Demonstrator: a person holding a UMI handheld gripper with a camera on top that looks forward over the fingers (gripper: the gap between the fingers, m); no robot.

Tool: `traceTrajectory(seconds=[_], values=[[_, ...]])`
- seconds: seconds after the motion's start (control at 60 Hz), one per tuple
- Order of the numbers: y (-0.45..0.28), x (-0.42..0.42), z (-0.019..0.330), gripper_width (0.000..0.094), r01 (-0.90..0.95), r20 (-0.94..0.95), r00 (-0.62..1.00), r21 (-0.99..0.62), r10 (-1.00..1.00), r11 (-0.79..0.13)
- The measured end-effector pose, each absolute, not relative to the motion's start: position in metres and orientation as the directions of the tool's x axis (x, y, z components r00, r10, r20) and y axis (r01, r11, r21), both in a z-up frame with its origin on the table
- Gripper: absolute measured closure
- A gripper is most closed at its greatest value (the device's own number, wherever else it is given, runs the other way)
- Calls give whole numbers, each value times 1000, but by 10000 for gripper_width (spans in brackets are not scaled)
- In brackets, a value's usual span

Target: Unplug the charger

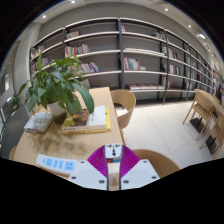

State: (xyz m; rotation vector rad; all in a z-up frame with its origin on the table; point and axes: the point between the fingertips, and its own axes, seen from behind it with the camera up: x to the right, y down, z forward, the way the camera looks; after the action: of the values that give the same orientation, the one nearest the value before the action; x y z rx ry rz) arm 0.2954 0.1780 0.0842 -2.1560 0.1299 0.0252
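Fingers of the gripper (112, 172) reach forward with their magenta pads (99, 160) facing each other, and between them we see a small white charger (114, 153) with a dark mark on its face. Both fingers appear to press against its sides, so we read the gripper as narrowed onto the charger. What the charger is plugged into we cannot tell; the fingers hide its base.

Just ahead of the fingers lies a wooden table (55, 148). Ahead and to the left on it stands a leafy potted plant (58, 85), with a stack of books (88, 121) beside it, directly ahead of the gripper. Another book (39, 122) lies further left, and a blue-and-white booklet (55, 163) sits on the table just left of the fingers.

Beyond the table we see a wooden chair (124, 105), and far to the right another wooden chair (207, 110) on the pale floor (160, 128). Long bookshelves (110, 55) with scattered books line the wall well beyond everything.
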Motion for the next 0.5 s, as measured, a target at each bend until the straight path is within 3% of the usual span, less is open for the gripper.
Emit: traceTrajectory(seconds=[0.183, 0.267, 0.367, 0.4, 0.5], values=[[159, 293, 17, 789, -125, -77, 992, -760, -102, -638], [156, 293, 12, 783, -137, -85, 990, -762, -111, -633], [158, 285, 13, 690, -156, -123, 988, -752, -96, -641], [158, 283, 13, 640, -167, -138, 986, -747, -96, -644], [160, 292, 33, 312, -158, -106, 987, -766, -121, -623]])
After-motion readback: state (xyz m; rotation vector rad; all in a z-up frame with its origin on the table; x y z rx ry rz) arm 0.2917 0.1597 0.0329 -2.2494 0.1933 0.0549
